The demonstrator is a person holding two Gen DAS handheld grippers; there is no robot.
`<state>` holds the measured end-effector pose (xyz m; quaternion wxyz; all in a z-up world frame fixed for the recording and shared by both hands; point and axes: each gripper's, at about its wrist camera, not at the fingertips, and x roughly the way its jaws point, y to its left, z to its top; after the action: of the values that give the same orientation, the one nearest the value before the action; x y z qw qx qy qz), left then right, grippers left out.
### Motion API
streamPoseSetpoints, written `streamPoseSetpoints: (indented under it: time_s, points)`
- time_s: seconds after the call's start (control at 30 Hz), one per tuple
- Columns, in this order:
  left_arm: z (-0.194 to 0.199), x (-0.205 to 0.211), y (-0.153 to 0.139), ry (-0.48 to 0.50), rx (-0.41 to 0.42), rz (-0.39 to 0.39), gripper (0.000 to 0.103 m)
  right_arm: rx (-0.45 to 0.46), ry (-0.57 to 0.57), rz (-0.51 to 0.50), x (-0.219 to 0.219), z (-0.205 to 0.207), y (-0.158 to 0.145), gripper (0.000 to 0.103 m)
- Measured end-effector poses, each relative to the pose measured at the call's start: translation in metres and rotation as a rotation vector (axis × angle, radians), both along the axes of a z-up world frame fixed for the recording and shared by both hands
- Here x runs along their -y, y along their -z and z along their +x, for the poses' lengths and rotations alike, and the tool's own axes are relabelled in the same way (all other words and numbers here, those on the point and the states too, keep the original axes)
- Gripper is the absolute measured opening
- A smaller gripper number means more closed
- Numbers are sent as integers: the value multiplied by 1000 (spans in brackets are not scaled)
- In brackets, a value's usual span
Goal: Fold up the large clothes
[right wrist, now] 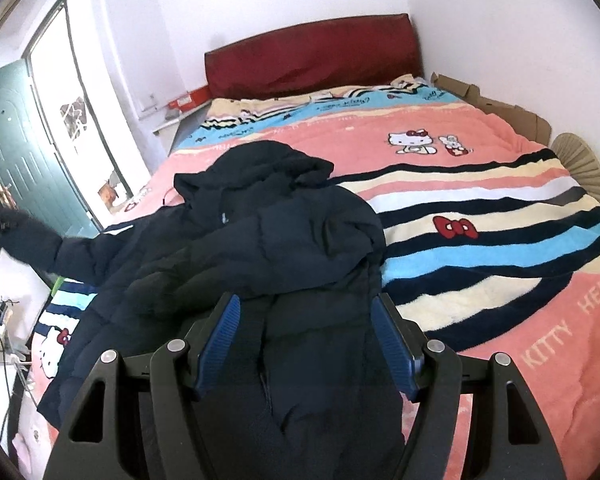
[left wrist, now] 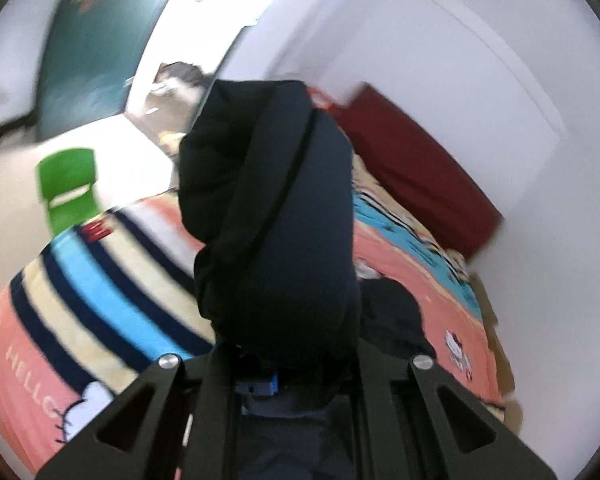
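Jacket (right wrist: 260, 240) on bed (right wrist: 480, 208); sleeve (left wrist: 276, 220) in left claw (left wrist: 260, 376).

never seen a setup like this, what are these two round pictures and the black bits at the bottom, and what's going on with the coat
Each round picture comes from a fisheye camera on a hand-held two-finger gripper; the black bits are its fingers. On the right one, the blue-padded right gripper hovers open over a dark navy puffy hooded coat spread on a pink striped cartoon-cat blanket covering a bed with a dark red headboard. In the left view, the left gripper is shut on the coat's sleeve, lifting it; the right view shows that sleeve stretched out leftward.
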<state>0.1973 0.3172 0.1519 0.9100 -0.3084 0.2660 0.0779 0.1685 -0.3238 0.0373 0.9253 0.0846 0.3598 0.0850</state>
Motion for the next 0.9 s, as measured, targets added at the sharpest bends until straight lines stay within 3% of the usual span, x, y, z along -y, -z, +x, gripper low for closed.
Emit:
streamPoseSetpoints:
  time_s: [0.17,0.4,0.63,0.9]
  points:
    - [27,93,-32,167,22,109,10,9,18,34,16,-7,2,68]
    - [62,209,-20,341,-42,218,10,19,76,97,51,-15,6,68]
    - [76,321,43,469,-163,354,10,26,110,129,79,-19,12,68]
    - [78,393,138,558,-313,517,10,10,140,156,94,-18,25,68]
